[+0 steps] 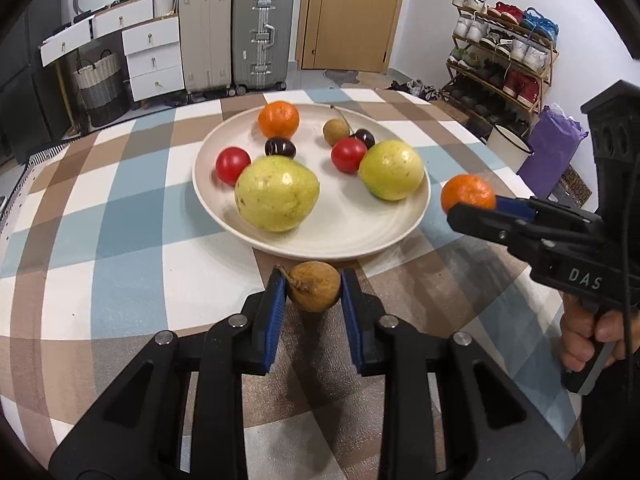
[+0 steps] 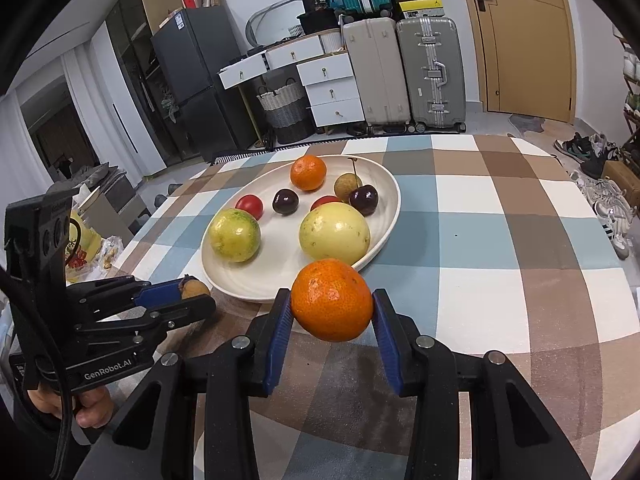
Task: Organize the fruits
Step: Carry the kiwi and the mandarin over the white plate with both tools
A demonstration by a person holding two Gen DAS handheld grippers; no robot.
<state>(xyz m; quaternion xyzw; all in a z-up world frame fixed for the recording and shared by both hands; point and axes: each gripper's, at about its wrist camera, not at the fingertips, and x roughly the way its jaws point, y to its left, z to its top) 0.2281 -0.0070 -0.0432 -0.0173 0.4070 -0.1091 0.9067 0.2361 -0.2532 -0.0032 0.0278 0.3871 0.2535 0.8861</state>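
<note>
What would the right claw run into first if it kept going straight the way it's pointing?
Probably the near rim of the white plate, then the yellow-green guava just behind it. The right claw holds a mandarin, whose height above the rim is unclear.

Bare plate (image 1: 352, 224) front — pears (image 1: 277, 194) behind.

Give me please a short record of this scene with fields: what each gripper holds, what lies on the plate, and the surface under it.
left gripper: shut on a brown longan, near the plate's rim
right gripper: shut on a tangerine, near the plate's rim
plate: white, holds two yellow-green guavas, two red tomatoes, two dark cherries, one tangerine, one longan
surface: checked tablecloth, blue, brown and white
</note>
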